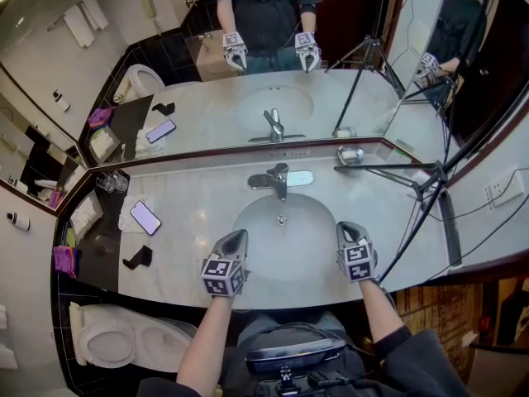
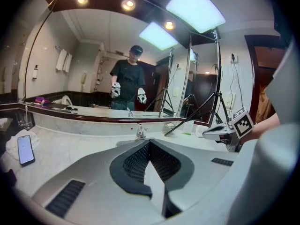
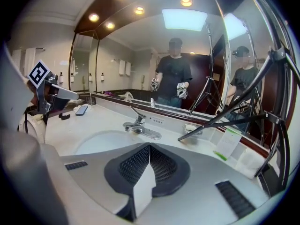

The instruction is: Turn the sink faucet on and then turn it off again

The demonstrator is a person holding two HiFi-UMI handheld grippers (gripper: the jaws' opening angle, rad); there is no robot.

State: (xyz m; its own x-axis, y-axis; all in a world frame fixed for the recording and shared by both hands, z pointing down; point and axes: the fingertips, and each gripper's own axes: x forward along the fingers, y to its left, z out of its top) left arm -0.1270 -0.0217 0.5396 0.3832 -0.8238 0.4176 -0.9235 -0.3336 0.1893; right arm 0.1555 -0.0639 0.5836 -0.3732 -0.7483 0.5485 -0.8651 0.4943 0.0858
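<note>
The chrome faucet (image 1: 277, 179) stands behind the white sink basin (image 1: 248, 251), its lever level; no water shows. Both grippers hover over the basin's near rim, well short of the faucet. My left gripper (image 1: 238, 236) sits at the basin's left front, jaws shut with nothing between them. My right gripper (image 1: 346, 227) sits at the right front, also shut and empty. In the left gripper view the faucet (image 2: 140, 134) peeks just above the shut left gripper (image 2: 149, 144). In the right gripper view the faucet (image 3: 137, 124) stands ahead and slightly left of the shut right gripper (image 3: 150, 146).
A phone (image 1: 145, 217) lies on the marble counter (image 1: 190, 213) to the left, with a small black object (image 1: 136, 259) nearer the edge. A soap dish (image 1: 350, 155) sits behind right. A black tripod (image 1: 430, 180) leans over the counter's right side. A mirror backs the counter.
</note>
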